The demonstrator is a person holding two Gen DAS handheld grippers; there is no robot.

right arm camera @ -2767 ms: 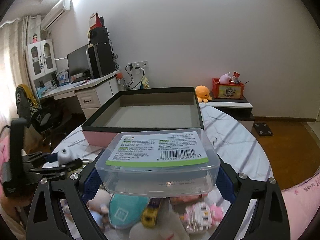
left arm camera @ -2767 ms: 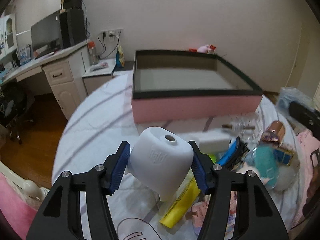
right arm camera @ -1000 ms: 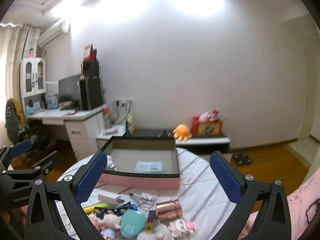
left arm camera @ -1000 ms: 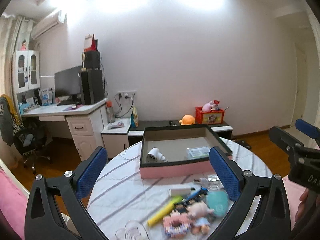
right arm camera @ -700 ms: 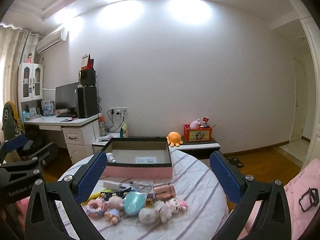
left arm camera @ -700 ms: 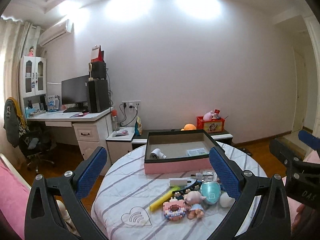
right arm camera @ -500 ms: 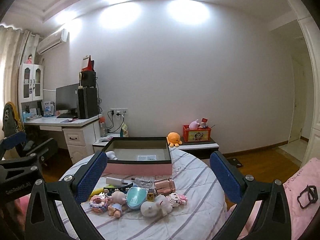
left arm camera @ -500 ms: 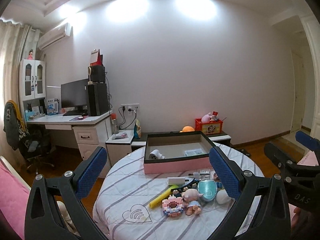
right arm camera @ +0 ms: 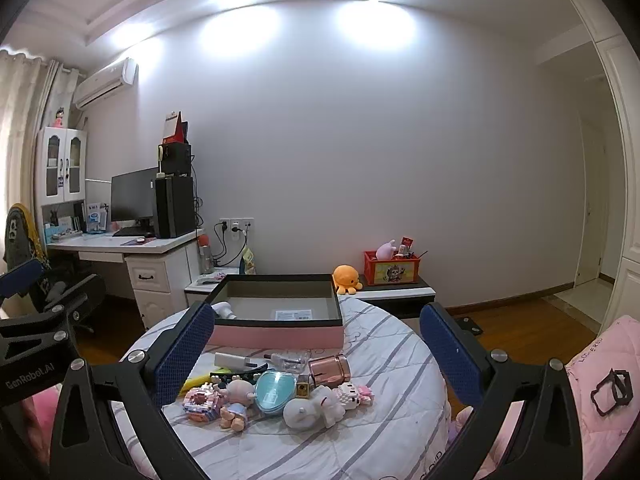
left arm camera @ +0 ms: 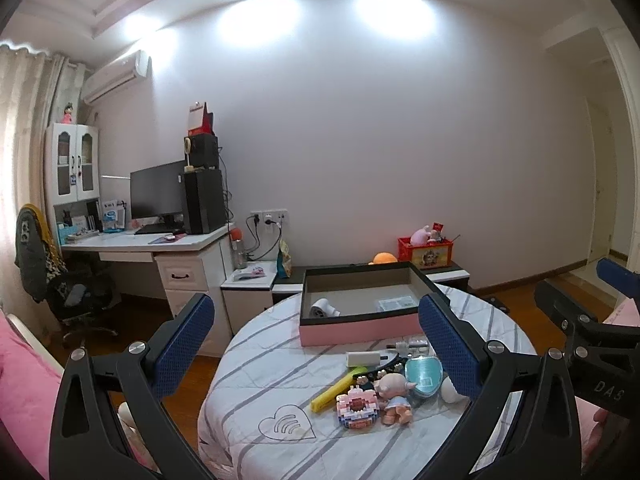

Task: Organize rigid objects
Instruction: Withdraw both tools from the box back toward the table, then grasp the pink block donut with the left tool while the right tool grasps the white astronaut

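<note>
A pink box with a black rim (left arm camera: 362,332) (right arm camera: 280,338) stands at the far side of a round table (left arm camera: 256,392) (right arm camera: 384,432). Inside it lie a white plug-in device (left arm camera: 322,307) (right arm camera: 224,309) and a clear labelled case (left arm camera: 398,303) (right arm camera: 293,314). In front of the box sits a pile of small items: a white charger (left arm camera: 363,358) (right arm camera: 231,359), a yellow bar (left arm camera: 338,389), a teal case (left arm camera: 423,372) (right arm camera: 273,391), a copper cup (right arm camera: 329,369), dolls and brick toys. My left gripper (left arm camera: 316,346) and right gripper (right arm camera: 316,350) are both open, empty, held well back from the table.
A white desk (left arm camera: 160,252) with a monitor and speakers stands at the left, with a chair (left arm camera: 76,296) beside it. A low cabinet behind the table carries an orange plush (right arm camera: 346,278) and a red crate (right arm camera: 392,270). Pink bedding (right arm camera: 600,380) lies at the right.
Both grippers let go of their loads: the white device and the clear case now lie in the pink box. Both grippers have since opened wide and pulled far back from the table.
</note>
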